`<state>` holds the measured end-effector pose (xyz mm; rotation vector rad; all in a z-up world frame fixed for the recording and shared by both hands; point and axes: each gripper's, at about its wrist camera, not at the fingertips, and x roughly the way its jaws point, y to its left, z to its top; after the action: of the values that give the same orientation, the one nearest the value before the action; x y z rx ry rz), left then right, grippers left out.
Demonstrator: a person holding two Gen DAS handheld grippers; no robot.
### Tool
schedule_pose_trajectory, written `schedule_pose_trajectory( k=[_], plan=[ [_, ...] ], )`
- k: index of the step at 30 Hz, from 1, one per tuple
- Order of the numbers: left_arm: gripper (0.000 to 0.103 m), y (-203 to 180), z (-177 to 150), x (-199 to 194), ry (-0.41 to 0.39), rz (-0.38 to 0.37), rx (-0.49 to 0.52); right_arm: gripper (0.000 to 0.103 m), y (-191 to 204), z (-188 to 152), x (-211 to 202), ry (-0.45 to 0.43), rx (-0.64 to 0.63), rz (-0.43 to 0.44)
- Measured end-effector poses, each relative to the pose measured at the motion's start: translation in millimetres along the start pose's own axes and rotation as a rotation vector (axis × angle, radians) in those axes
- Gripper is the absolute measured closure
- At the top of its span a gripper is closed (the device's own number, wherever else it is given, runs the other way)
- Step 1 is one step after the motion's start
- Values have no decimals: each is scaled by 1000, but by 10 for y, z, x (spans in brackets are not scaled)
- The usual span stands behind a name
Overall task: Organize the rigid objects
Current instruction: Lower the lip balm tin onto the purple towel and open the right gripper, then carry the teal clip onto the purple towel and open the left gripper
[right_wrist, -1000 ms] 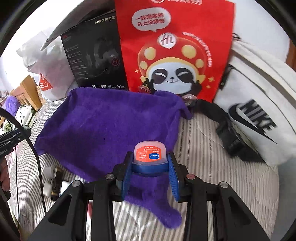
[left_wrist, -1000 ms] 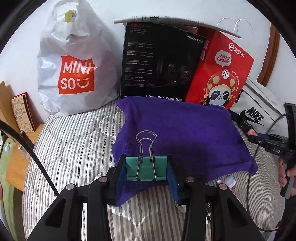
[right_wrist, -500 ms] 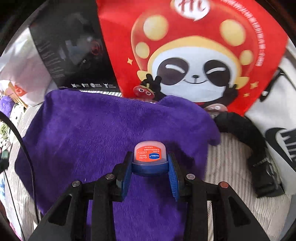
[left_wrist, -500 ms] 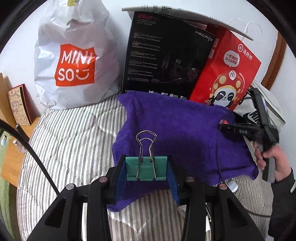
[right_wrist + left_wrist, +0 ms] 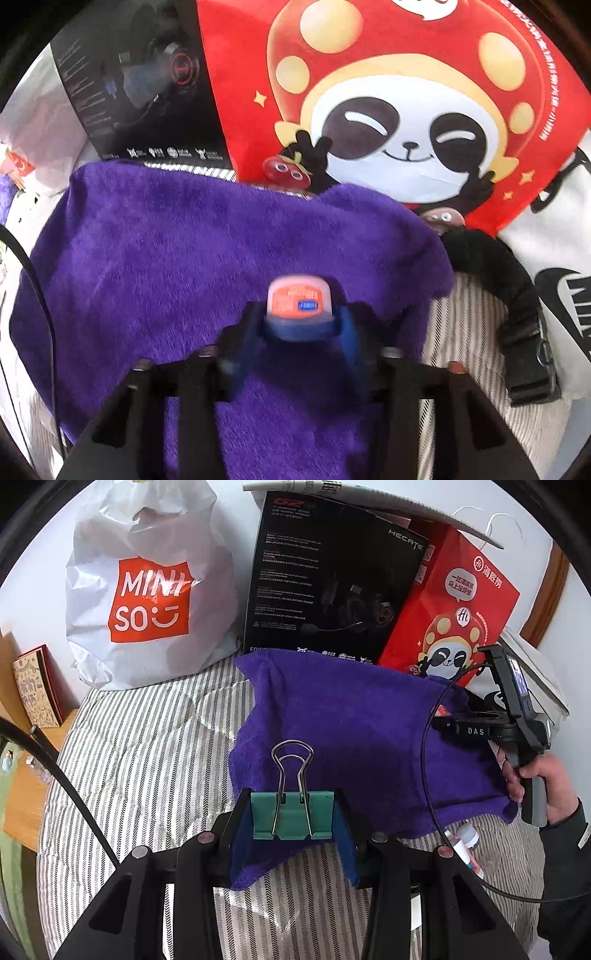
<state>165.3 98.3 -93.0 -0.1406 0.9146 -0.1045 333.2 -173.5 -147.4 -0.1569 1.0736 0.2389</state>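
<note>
Small jar (image 5: 298,312), orange lid, sits between right gripper (image 5: 300,334) jaws; jaws just opened, blue pads look clear of jar sides though picture blurred. Jar low over purple towel (image 5: 207,240), near its far right corner; likely release onto towel as collecting spot. Left gripper (image 5: 291,821) jaws narrow, clamped on green binder clip (image 5: 292,814), wire handles up, held above towel's near edge, probably waiting turn. Beyond: striped bedding (image 5: 140,760), red panda bag (image 5: 406,92), black box (image 5: 332,579), white shopping bag (image 5: 147,590). More small items beside towel edge, unclear.

purple towel (image 5: 354,731) open, bags (image 5: 454,605) likely crowding behind
</note>
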Motion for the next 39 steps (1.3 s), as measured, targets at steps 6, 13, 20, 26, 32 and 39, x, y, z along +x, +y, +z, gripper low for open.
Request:
schedule_pose_trajectory(
  k=[6, 13, 20, 26, 32, 39],
  plan=[
    [64, -79, 86, 62, 6, -56, -1, 38, -38, -246, -252, -9, 26, 58],
    [64, -218, 303, 179, -3, -86, 16, 37, -73, -677, -881, -48, 67, 71],
    [64, -293, 433, 444, 8, -64, 47, 37, -128, -1138, -1253, -74, 148, 43],
    [64, -338, 492, 777, 16, -28, 47, 37, -184, -1572, -1474, -71, 204, 55],
    [64, -370, 639, 1079, 53, 7, 50, 36, -186, -1887, -1573, -48, 241, 60],
    [64, -464, 760, 1295, 91, 86, 76, 36, -177, -2022, -1523, -16, 219, 57]
  ],
)
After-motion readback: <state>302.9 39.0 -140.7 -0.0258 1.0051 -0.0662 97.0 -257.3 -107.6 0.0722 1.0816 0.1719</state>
